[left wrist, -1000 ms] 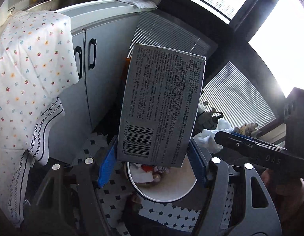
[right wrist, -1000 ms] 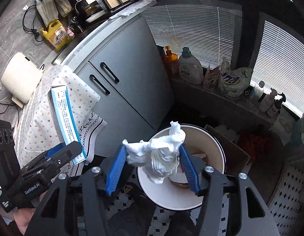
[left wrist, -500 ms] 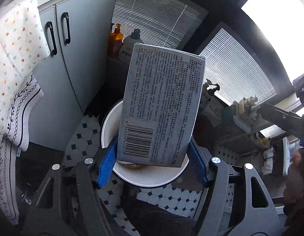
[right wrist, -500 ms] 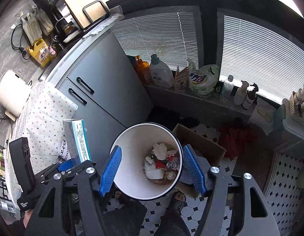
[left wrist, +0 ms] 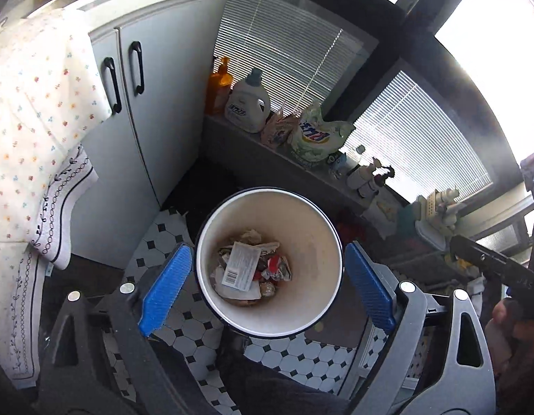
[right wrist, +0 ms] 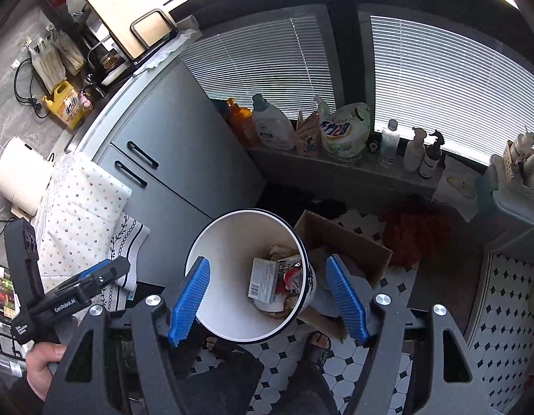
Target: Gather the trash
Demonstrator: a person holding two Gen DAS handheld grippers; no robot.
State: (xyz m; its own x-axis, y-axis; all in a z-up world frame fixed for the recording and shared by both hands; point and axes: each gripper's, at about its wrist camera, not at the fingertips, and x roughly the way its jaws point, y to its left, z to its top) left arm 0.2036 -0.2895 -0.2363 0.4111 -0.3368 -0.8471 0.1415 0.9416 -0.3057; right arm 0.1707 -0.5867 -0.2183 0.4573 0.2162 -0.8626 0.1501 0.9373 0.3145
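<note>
Both grippers hang over the white bin (left wrist: 322, 242) with nothing between their blue pads. The left gripper (left wrist: 267, 290) has just been opening, its jaws wide either side of the rim; the grey box (left wrist: 241, 269) lies below them on the trash heap, barcode up. The right gripper (right wrist: 267, 294) has just been widening too, and is empty. Wrappers under the box are jumbled and hard to tell apart. A cardboard carton (right wrist: 343, 238) beyond the right finger is half hidden by the bin.
</note>
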